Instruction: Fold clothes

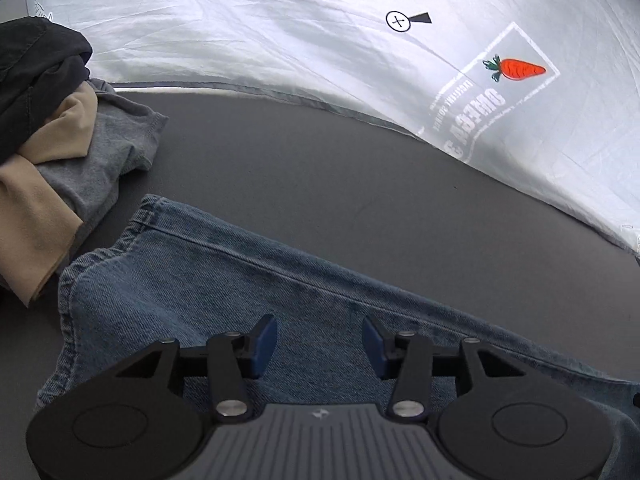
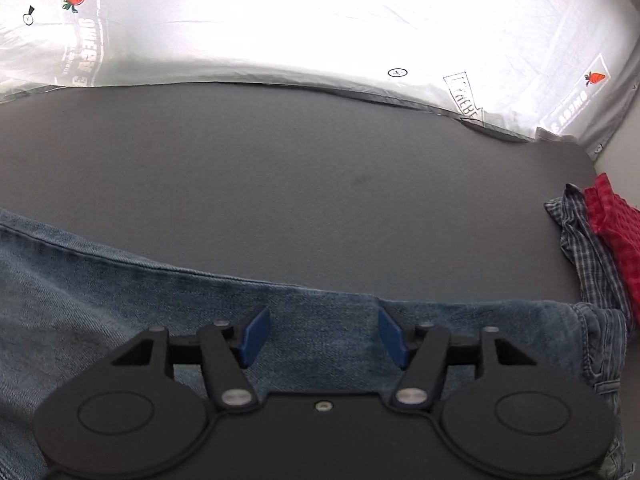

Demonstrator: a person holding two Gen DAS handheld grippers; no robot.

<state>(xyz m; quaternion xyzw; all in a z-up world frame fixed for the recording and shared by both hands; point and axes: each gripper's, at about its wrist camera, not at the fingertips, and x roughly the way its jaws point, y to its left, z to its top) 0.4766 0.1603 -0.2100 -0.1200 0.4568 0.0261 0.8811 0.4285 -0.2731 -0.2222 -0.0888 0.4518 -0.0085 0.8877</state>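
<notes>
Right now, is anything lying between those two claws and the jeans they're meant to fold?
Nothing visible. The left gripper and the right gripper both hang open directly over the jeans, with only bare denim between their fingers.

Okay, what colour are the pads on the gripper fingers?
Blue pads on black fingers, both grippers alike; the right wrist view shows them best, over the jeans.

We've got both grippers spread wide with nothing between the blue pads. The left gripper (image 1: 319,338) and right gripper (image 2: 323,330) each point forward and down, hovering low, fingers level side by side.
</notes>
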